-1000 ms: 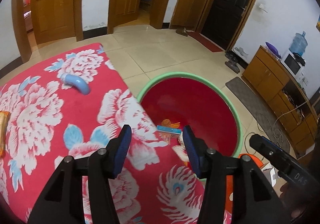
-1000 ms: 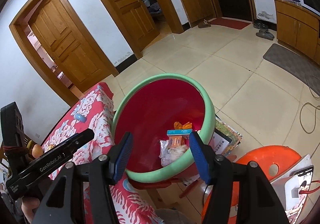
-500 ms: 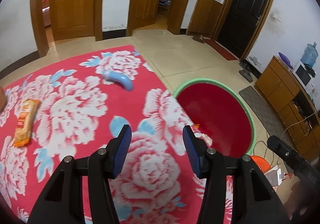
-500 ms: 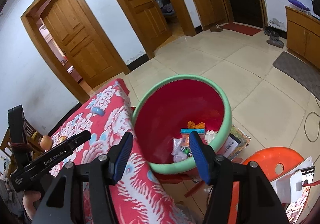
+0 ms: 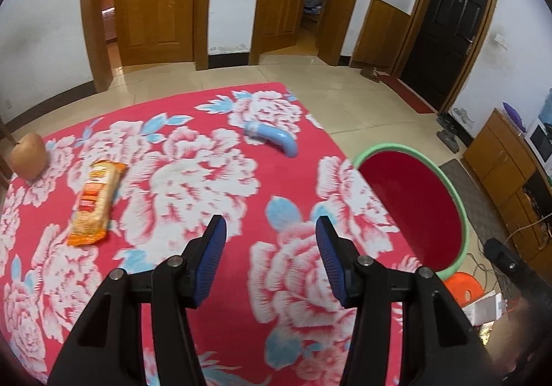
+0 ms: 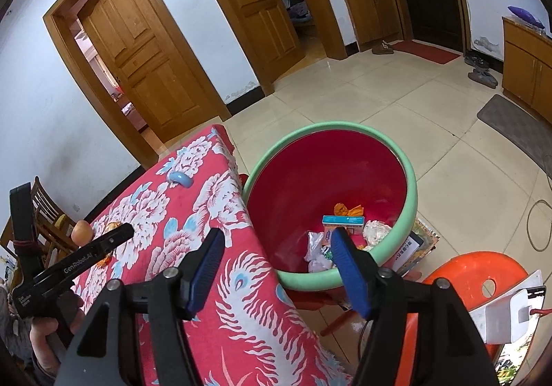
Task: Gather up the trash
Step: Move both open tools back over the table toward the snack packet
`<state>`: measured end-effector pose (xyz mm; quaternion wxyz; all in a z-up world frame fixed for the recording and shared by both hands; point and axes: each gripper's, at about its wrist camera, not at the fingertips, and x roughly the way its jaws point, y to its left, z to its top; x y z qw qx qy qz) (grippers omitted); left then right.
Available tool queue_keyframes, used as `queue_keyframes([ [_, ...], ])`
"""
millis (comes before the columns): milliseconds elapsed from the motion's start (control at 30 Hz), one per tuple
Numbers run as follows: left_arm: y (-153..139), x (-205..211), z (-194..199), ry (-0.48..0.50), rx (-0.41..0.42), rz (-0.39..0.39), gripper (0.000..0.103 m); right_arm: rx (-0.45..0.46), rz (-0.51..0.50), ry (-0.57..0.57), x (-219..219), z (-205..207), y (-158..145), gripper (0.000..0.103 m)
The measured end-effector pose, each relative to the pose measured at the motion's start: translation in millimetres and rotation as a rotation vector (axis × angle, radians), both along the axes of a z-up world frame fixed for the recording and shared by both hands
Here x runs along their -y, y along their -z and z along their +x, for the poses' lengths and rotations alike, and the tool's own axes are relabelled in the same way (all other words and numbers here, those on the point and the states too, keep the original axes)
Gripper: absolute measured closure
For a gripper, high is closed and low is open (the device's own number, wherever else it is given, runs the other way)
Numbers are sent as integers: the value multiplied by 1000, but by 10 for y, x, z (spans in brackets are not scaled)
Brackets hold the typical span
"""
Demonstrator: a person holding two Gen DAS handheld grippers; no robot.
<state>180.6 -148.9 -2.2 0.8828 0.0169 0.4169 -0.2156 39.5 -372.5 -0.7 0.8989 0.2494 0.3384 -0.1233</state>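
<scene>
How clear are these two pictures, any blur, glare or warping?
Left wrist view: slightly motion-blurred, the orange snack packet and the floral cloth look soft; door frames bow from fisheye. Right wrist view: sharper, the trash in the red basin reads clearly; mild glare on the floor tiles; dark corners in both.

A: What's the cloth (image 5: 214,179) on the bench like?
B: Red, with big white-and-pink flowers and light blue leaves.
A: And the tub (image 6: 412,199)?
B: Red inside, mint green rim. The curved tube (image 5: 272,141) is pale blue, the snack packet (image 5: 93,203) orange, the stool (image 6: 483,268) orange.
</scene>
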Motion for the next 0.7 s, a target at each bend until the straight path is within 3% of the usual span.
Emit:
queue_keyframes([
  [367,29,-495,275,-119,13,64,41,-20,-18,-16,-112,72,-3,33],
  [700,217,-907,642,-231,-31,122,40,-49,-38,-32,-210,158,1,32],
])
